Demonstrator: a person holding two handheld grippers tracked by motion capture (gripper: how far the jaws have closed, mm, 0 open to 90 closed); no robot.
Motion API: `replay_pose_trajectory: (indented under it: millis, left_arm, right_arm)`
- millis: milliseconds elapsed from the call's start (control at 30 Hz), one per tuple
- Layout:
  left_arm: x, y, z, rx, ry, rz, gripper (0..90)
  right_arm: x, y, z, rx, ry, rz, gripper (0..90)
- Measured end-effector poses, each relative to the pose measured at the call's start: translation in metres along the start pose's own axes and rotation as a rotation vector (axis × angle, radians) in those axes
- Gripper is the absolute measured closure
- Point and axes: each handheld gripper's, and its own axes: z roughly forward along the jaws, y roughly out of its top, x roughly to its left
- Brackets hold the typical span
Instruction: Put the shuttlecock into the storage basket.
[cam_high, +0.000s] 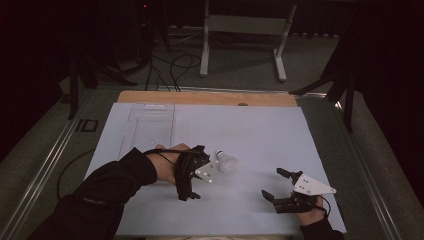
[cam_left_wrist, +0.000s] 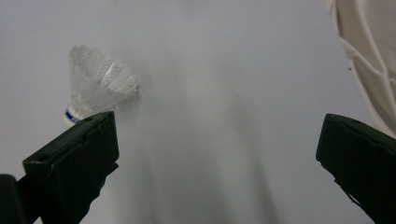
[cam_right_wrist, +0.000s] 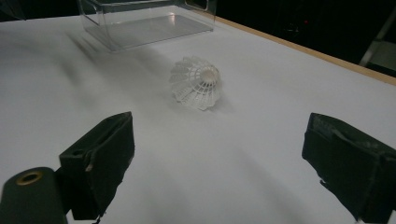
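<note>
Shuttlecock (cam_high: 226, 161) is lying on its side on the white tabletop (cam_high: 260, 130), just beside my left gripper (cam_high: 194, 172), whose jaws are gaping wide apart around nothing. I'm holding my right gripper (cam_high: 274, 184) equally spread, well apart from it. Farther back, a clear plastic box (cam_right_wrist: 140, 21) is sitting.
</note>
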Motion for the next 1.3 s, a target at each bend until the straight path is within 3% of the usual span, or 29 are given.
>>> replay_pose_trajectory:
  millis: [133, 233, 333, 400, 567, 733, 800, 833, 1100, 1167, 1200, 1300]
  left_arm:
    - [0.006, 0.005, 0.004, 0.016, -0.015, 0.019, 0.0]
    - [0.008, 0.008, 0.009, 0.056, -0.012, 0.072, 0.0]
    - [0.009, 0.008, 0.013, 0.051, -0.002, 0.109, 0.0]
    - [0.009, 0.007, 0.017, 0.056, 0.015, 0.166, 0.1]
    - [0.015, 0.003, 0.018, 0.024, 0.034, 0.232, 7.2]
    - [0.023, -0.001, 0.021, 0.027, 0.02, 0.231, 10.0]
    - [0.026, -0.003, 0.022, 0.024, 0.034, 0.247, 11.2]
    - [0.028, -0.004, 0.023, 0.024, 0.029, 0.232, 11.3]
    - [0.05, -0.015, 0.033, 0.061, 0.051, 0.238, 11.9]
    - [0.054, -0.016, 0.035, 0.06, 0.051, 0.247, 12.0]
    - [0.057, -0.017, 0.036, 0.036, 0.054, 0.261, 12.0]
    - [0.064, -0.019, 0.04, 0.026, 0.05, 0.259, 12.8]
  right_arm:
    - [0.001, 0.0, 0.0, -0.004, -0.002, -0.004, 9.6]
    - [0.001, 0.0, -0.001, -0.01, -0.011, -0.006, 9.6]
    - [0.0, 0.0, -0.001, -0.012, -0.011, -0.006, 9.6]
    - [0.001, 0.0, -0.001, -0.012, -0.008, -0.006, 9.6]
    - [0.001, 0.0, -0.001, -0.011, -0.004, -0.009, 9.6]
    - [0.0, 0.0, -0.001, -0.01, -0.004, -0.013, 9.6]
    - [0.0, 0.0, 0.0, -0.01, -0.004, -0.011, 9.6]
    - [0.0, 0.0, -0.001, -0.01, -0.004, -0.011, 9.6]
    - [0.0, 0.0, 0.0, -0.012, -0.003, -0.01, 9.6]
    - [0.0, -0.001, 0.0, -0.015, -0.003, -0.008, 9.6]
    - [0.0, -0.001, 0.0, -0.015, -0.003, -0.008, 9.6]
    - [-0.001, -0.001, 0.0, -0.016, -0.001, -0.006, 9.6]
